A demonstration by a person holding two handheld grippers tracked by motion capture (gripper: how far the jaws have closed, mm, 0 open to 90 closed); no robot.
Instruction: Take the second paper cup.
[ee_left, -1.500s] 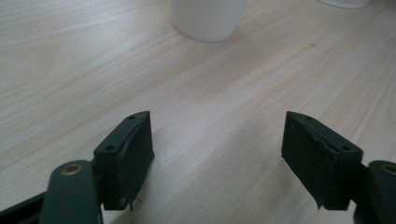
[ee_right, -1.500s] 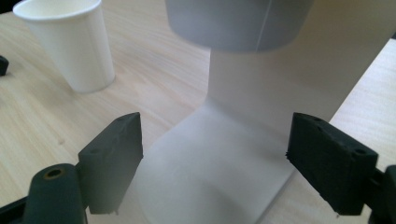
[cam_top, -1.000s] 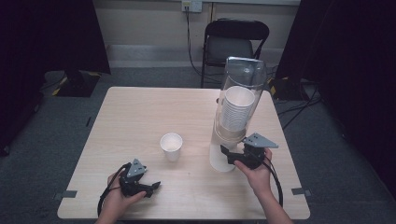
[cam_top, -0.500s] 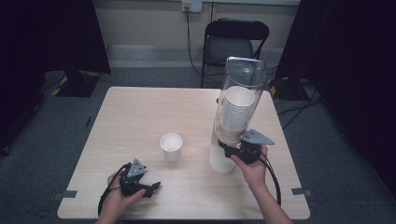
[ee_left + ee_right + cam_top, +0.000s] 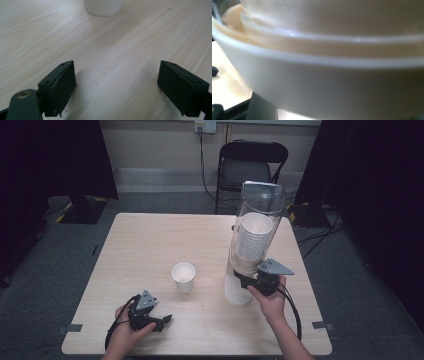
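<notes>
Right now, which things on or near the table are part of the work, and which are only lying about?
In use:
- cup stack in the clear tube
- white base, close before the right gripper
- single cup on the table
- left gripper, open and resting

Lying about:
- chair
- floor cables

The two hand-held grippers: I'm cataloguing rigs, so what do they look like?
The left gripper and right gripper are matt black, each topped with a grey three-cornered plate and trailing a looping black cable. The left gripper's blocky rectangular jaw pads carry small screw holes beside a brass-coloured rivet. No sleeves show on the forearms.
</notes>
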